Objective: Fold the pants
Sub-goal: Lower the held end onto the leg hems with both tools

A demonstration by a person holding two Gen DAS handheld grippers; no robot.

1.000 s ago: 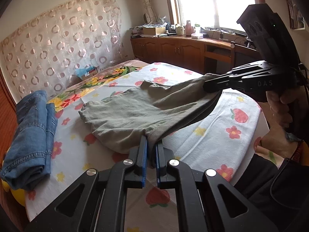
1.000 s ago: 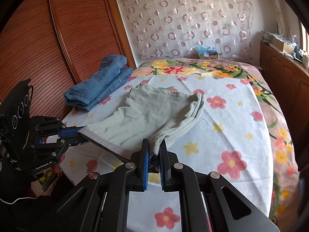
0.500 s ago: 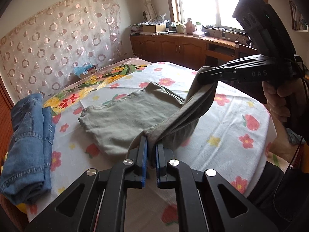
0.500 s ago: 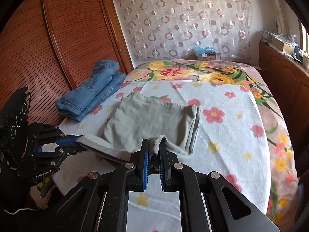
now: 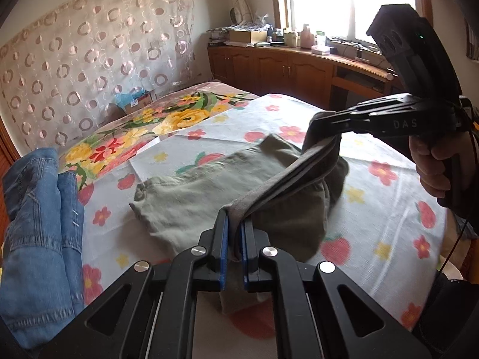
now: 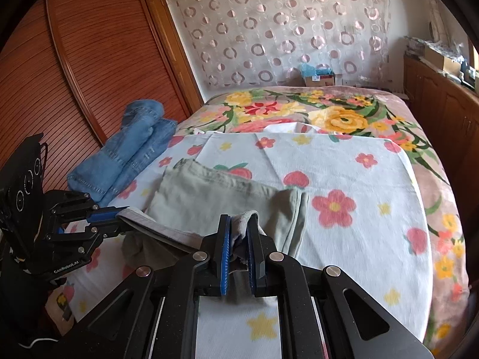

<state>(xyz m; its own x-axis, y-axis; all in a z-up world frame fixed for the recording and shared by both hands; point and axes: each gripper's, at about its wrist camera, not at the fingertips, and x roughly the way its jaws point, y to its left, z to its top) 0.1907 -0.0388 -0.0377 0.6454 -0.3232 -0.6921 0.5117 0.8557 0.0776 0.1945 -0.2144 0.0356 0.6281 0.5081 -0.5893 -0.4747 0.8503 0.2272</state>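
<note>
Both grippers have carried the near hem forward across the bed since a second ago, so more of the cloth is doubled over itself and less lies flat. Nearest the lens, the left gripper (image 5: pixel 234 233) is clamped down to a narrow gap on a corner of the grey-green pants (image 5: pixel 191 197), and the right gripper (image 6: pixel 238 233) is pinched the same way on the other corner, a wad of fabric bunched between its blue pads. Between them the lifted edge hangs as a taut band, held clear of the flowered sheet (image 6: pixel 359 185), while the remainder of the garment rests flat on that sheet near the middle of the bed. This looks like the fold-over step, roughly midway. Next, I judge, the held edge must travel on to the far edge of the garment, both corners level, then be lowered and released without dragging the layer beneath. Only the left wrist view shows the person's hand (image 5: pixel 431 164) on the right tool and the window with its wooden cabinet beyond; only the right wrist view shows the slatted wardrobe door (image 6: pixel 89 68). Folded blue jeans (image 6: pixel 131 149) lie well apart at the bed's left side, and a dotted curtain hangs on the far wall
</note>
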